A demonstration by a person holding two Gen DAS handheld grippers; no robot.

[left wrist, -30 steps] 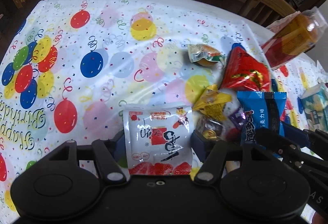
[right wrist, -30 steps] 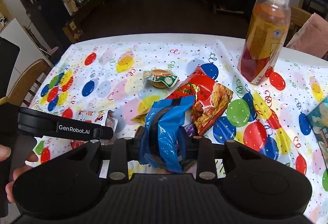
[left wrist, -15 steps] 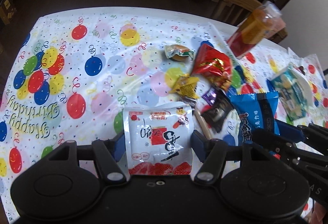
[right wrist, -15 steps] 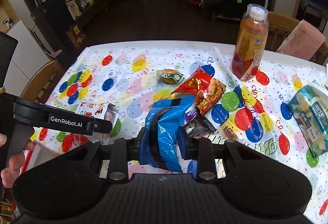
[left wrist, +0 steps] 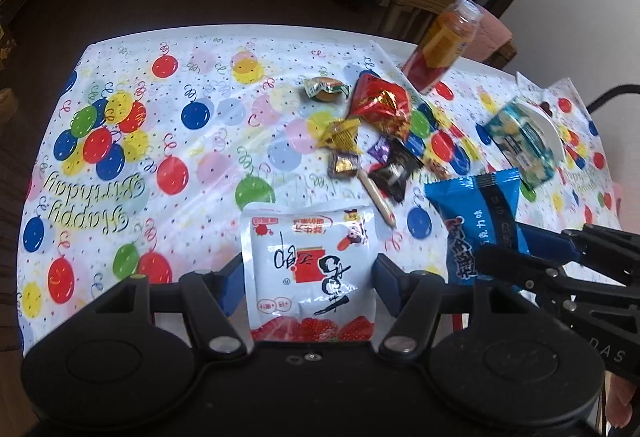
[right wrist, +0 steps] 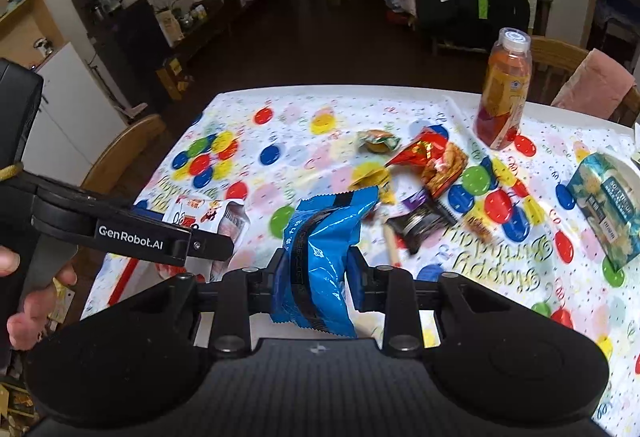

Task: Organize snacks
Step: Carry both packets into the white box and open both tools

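Each gripper's fingers are closed on one snack, lifted above the bench for sorting: left gripper [left wrist: 308,277] holds the white packet [left wrist: 310,269], right gripper [right wrist: 320,273] the blue packet [right wrist: 320,249].

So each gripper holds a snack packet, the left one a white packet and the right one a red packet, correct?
Not quite. The right gripper holds a blue packet, as the right wrist view shows. The left gripper does hold the white packet.

White tablecloth [left wrist: 224,141] with multicoloured balloons, blue snack packet [right wrist: 320,257], white-and-red pouch [left wrist: 310,273], orange bottle [right wrist: 504,93]
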